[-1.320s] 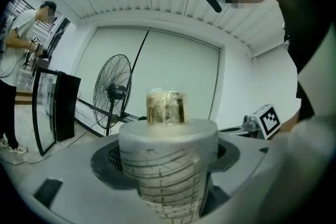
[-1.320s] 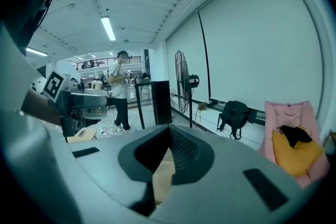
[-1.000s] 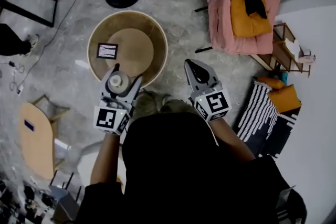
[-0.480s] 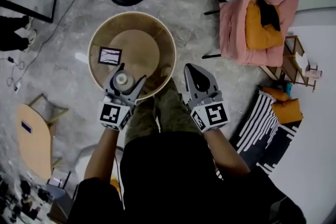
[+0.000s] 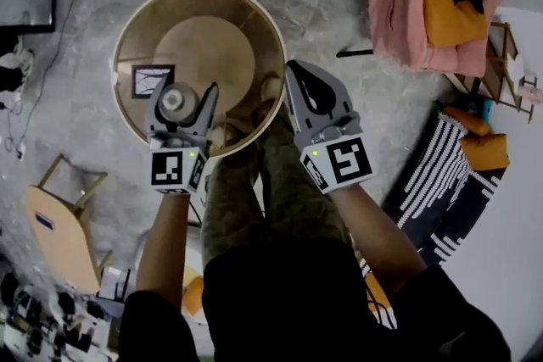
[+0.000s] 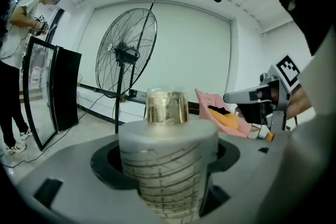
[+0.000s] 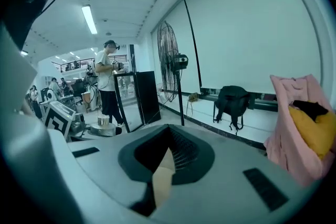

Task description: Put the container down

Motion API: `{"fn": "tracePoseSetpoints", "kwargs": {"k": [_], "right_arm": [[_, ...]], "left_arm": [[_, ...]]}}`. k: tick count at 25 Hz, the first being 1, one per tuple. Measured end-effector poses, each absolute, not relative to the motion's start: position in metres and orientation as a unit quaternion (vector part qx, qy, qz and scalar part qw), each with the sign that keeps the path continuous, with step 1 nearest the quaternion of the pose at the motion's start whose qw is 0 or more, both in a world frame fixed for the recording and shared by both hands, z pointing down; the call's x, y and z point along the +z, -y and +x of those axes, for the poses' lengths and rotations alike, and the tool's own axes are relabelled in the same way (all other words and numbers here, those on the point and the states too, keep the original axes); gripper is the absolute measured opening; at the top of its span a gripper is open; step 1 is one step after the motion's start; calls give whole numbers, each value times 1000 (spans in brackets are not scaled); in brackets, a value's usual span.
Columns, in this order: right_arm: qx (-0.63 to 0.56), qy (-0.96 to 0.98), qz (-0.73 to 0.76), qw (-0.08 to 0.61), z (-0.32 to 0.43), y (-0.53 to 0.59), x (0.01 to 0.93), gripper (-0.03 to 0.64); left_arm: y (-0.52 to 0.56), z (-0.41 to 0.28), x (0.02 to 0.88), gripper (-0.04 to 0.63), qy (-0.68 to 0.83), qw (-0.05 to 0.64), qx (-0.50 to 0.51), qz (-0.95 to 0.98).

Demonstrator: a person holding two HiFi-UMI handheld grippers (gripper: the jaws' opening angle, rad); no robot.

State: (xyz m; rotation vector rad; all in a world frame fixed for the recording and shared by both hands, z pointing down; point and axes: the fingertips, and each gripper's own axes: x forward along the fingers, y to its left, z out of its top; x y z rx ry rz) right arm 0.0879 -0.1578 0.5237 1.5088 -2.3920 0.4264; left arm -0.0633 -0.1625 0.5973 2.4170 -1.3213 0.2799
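One container (image 6: pixel 167 165) sits pinched upright in the left gripper (image 5: pixel 182 96), seemingly above the round tabletop (image 5: pixel 222 28), ready for lowering; right gripper (image 5: pixel 307 91) pressed together, idle.

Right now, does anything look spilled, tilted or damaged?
Nothing stands out. The container looks upright, cap on, clamped in the left tongs over the round table. The right tongs are shut and empty. No spill shows.

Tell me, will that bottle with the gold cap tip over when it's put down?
Maybe. The container, clamped in the left hand-held gripper, narrows toward its bottom, so it could tip if nudged. Its frosted wall looks glassy, probably slippery and breakable.
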Motion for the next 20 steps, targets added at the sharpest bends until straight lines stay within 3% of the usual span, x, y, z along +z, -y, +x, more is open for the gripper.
{"fn": "tracePoseSetpoints", "kwargs": {"k": [20], "right_arm": [[175,831,502,165,116,138,722,21]], "left_arm": [[175,-8,838,348,439,177,158,866]]}}
